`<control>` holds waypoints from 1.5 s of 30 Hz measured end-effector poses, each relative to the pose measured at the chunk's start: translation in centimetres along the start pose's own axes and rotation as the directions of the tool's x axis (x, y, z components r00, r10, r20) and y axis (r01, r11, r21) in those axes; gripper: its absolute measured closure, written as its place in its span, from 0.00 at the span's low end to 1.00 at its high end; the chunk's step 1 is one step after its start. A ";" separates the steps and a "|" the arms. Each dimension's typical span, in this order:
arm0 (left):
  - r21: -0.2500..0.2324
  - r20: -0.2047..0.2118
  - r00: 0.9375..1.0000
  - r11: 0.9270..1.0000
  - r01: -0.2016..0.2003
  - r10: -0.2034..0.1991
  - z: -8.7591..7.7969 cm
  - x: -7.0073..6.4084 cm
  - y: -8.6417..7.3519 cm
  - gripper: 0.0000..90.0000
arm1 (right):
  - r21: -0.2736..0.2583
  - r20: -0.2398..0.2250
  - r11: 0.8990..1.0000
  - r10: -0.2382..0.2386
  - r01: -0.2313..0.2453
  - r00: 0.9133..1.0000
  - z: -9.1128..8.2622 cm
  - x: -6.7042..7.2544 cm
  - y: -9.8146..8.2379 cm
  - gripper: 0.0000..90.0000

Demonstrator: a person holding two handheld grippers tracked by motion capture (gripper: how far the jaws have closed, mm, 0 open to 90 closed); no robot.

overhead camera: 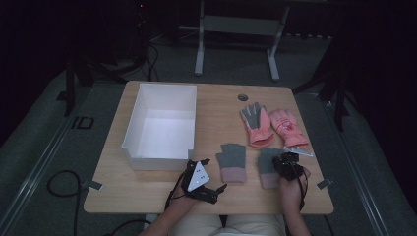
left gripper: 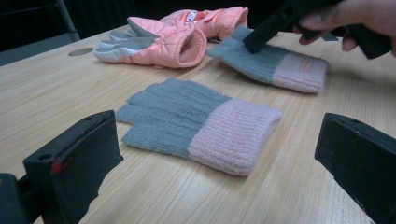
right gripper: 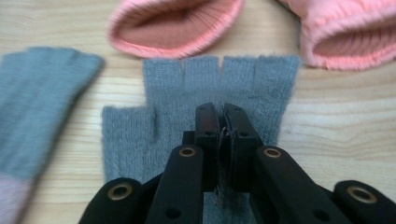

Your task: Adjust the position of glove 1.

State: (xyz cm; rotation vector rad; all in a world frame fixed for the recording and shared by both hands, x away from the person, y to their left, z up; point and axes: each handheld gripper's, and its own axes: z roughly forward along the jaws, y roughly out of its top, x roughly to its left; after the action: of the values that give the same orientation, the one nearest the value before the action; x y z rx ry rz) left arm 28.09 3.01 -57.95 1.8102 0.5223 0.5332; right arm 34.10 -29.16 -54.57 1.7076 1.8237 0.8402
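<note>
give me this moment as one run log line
right tool: shut on right grey glove | left tool: open, facing left grey glove | white box: empty

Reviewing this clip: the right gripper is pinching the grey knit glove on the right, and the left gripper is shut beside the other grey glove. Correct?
Not quite. The left gripper is open: the left gripper view shows its jaws spread wide, the near grey glove lying untouched between them. The right gripper is indeed pinched on the right grey glove.
</note>
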 end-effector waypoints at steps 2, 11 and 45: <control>0.001 0.001 1.000 1.000 -0.002 0.002 0.0 0.0 0.0 0.00 | 0.016 0.012 1.000 0.008 -0.008 1.000 0.5 -0.3 -0.4 0.93; 0.001 -0.001 1.000 1.000 -0.006 0.006 0.0 -0.1 0.0 0.00 | -0.002 0.002 1.000 0.009 -0.009 1.000 0.8 -0.5 -0.8 0.89; 0.003 -0.003 1.000 1.000 -0.006 0.006 0.0 -0.1 0.0 0.00 | 0.034 -0.281 0.901 -0.406 0.432 0.869 -0.8 -3.3 0.2 0.67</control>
State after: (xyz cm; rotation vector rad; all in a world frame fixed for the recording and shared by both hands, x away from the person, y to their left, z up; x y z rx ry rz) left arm 28.06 2.94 -57.95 1.8143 0.5198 0.5399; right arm 33.97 -32.55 -54.07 1.2111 2.3390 0.8334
